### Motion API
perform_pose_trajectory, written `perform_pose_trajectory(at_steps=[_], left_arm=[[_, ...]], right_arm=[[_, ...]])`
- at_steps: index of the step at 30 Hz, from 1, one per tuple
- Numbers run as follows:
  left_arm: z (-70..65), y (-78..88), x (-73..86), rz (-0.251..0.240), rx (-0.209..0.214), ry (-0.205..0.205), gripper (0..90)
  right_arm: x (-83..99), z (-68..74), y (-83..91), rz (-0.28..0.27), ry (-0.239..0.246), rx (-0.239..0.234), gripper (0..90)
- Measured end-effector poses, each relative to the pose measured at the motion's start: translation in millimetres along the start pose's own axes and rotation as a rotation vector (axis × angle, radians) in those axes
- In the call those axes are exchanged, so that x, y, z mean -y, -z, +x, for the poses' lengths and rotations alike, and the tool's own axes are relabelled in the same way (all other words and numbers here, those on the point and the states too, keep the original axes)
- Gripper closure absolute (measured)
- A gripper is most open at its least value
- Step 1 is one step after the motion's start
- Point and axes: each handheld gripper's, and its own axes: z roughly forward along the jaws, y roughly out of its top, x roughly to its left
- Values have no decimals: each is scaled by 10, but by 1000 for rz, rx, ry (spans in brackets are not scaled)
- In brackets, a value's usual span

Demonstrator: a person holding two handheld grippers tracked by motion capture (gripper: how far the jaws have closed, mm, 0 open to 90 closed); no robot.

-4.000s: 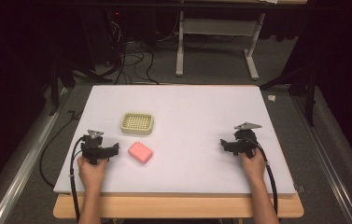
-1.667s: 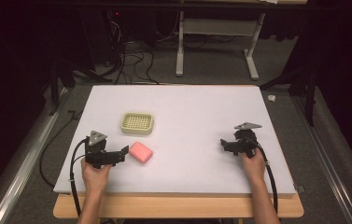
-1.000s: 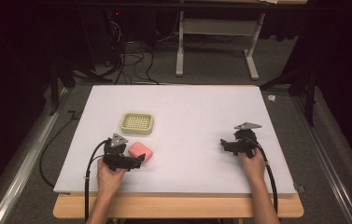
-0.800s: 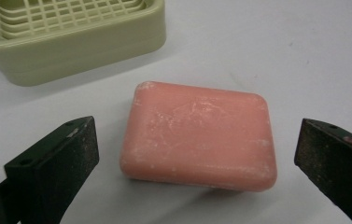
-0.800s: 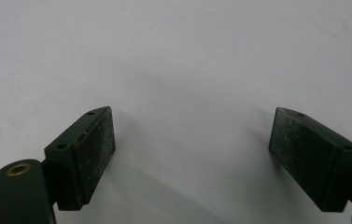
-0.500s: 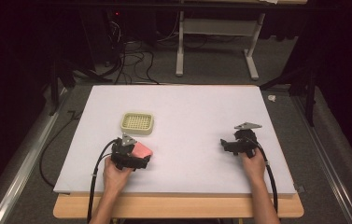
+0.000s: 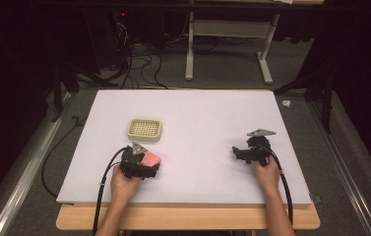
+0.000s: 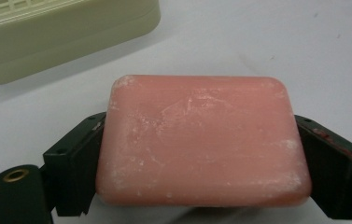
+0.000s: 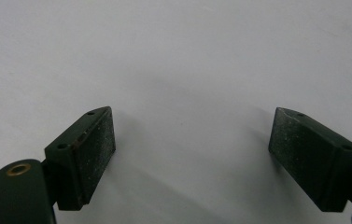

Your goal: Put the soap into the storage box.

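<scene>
My left gripper (image 8: 201,186) has just been closing its jaws, and they now press both short ends of the pink soap bar (image 8: 201,140) (flat on the tabletop (image 7: 198,118), near its front-left corner). Just beyond the soap sits the pale green slotted dish (image 8: 61,32). Near the right edge, my right gripper (image 9: 192,158) rests with jaws wide apart.

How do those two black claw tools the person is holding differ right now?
The left gripper has just closed its jaws on the pink soap; the right gripper stands open over bare table. The left sits near the soap dish, the right far off. Both are black and hand-held.
</scene>
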Motion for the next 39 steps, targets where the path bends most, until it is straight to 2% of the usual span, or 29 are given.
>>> perform_pose_trajectory(at_steps=[5,13,16,21,25,28,32,39], left_arm=[[-4,6,-2,5,-2,0,138],[1,17,9,-8,-18,31,139],[35,78,-8,-25,-13,51,139],[39,172,-37,-43,-15,53,139],[56,259,-87,-74,-19,72,140],[71,278,-91,-76,-16,81,140],[105,310,-82,-80,-36,90,140],[123,358,-109,-83,-45,80,139]], right_arm=[[0,0,-1,0,-1,1,153],[0,0,-1,0,-1,0,153],[0,0,0,0,0,0,153],[0,0,0,0,0,0,153],[0,0,0,0,0,0,154],[0,0,-1,-1,-1,0,153],[0,0,0,0,0,-1,154],[0,0,0,0,-1,-1,154]])
